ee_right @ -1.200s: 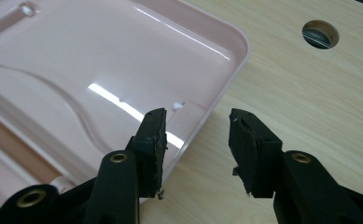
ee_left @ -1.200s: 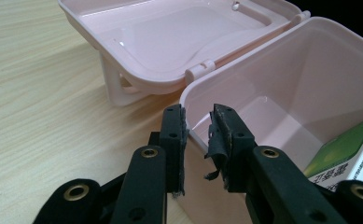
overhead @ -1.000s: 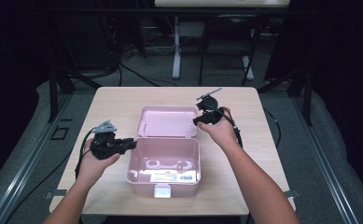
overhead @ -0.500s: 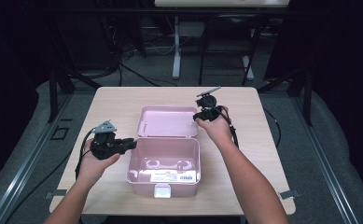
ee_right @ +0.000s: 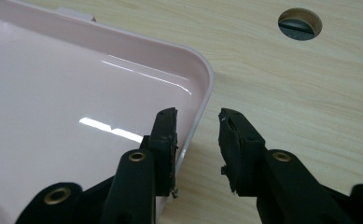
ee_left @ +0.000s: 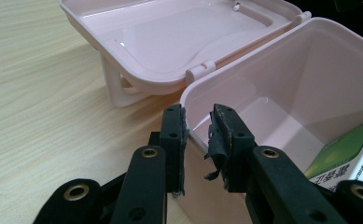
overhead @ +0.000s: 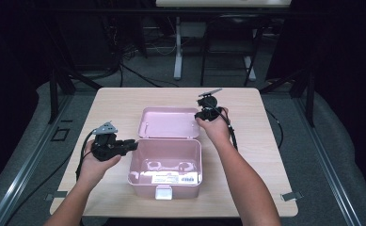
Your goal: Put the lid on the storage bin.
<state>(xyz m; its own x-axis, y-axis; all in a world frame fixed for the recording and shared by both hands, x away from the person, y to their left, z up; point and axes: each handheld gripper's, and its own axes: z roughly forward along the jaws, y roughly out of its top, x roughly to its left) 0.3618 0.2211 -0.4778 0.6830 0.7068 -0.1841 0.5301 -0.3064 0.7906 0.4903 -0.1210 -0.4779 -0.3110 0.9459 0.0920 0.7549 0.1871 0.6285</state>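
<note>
Change: since a second ago the right gripper (ee_right: 197,135) has sunk slightly toward the lid's corner, and its jaws have just been closing; the left gripper (ee_left: 198,128) has kept its place.
Right jaws: astride the lid's (ee_right: 67,107) rim at its rounded corner, one jaw inside the lid, the other outside over bare wood; a gap shows between the outer pad and the rim, so they are parted and not yet pressing.
Left jaws: astride the left wall of the pink box (ee_left: 282,88), one jaw outside, one inside; whether the pads press the wall I cannot tell.
Pink box: in the high view it sits at the middle of the tabletop (overhead: 274,141), near the person's edge, its white latch (overhead: 163,192) facing the person.
Lid: swung fully back and lying open behind the box, hinged along the far rim.
Contents: a printed green and white carton (ee_left: 352,154) lies inside, against the near wall.
Hands: the left hand (overhead: 96,162) holds its gripper at the box's left side; the right hand (overhead: 214,125) holds its gripper at the lid's right far corner.
Tabletop: light wood, with a round cable hole (ee_right: 299,22) beyond the right jaws.
</note>
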